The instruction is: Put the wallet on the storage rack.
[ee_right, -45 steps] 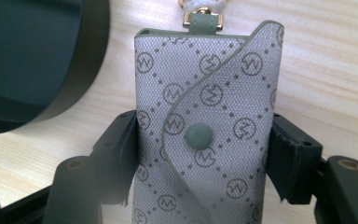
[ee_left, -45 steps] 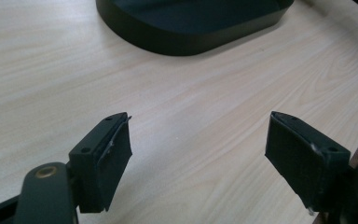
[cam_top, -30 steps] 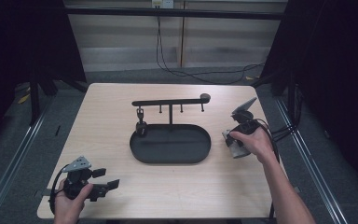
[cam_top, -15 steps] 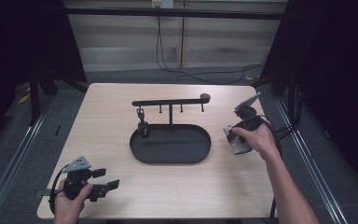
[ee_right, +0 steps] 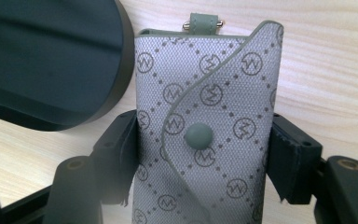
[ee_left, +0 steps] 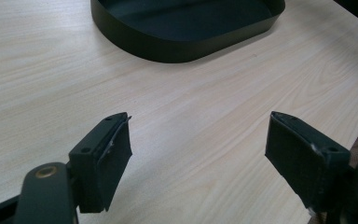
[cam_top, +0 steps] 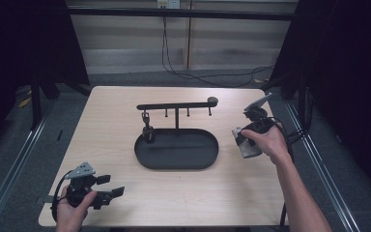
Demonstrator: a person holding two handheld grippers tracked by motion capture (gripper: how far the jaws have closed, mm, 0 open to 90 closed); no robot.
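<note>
We have the grey monogram key pouch [ee_right: 205,135] clamped between the jaws of the right hand-held gripper [ee_right: 200,154], which press on its two long edges just below the snap button [ee_right: 198,136], with the small loop tab [ee_right: 203,22] at its top end pointing away from us. In the high view the pouch [cam_top: 245,144] sits at the right of the surface [cam_top: 111,116], just beside the right end of the black oval tray [cam_top: 176,150], and the stand's hook bar [cam_top: 176,105] rises behind the tray. We judge the step in hand to be carrying the pouch over to that stand, so we should keep the squeeze steady, lift clear of the tray wall before moving across, and keep the loop tab leading so it can meet a hook. The left hand-held gripper [ee_left: 198,154] rests near the front left corner with its jaws spread wide and nothing between them; we can leave it parked there, out of the way.
</note>
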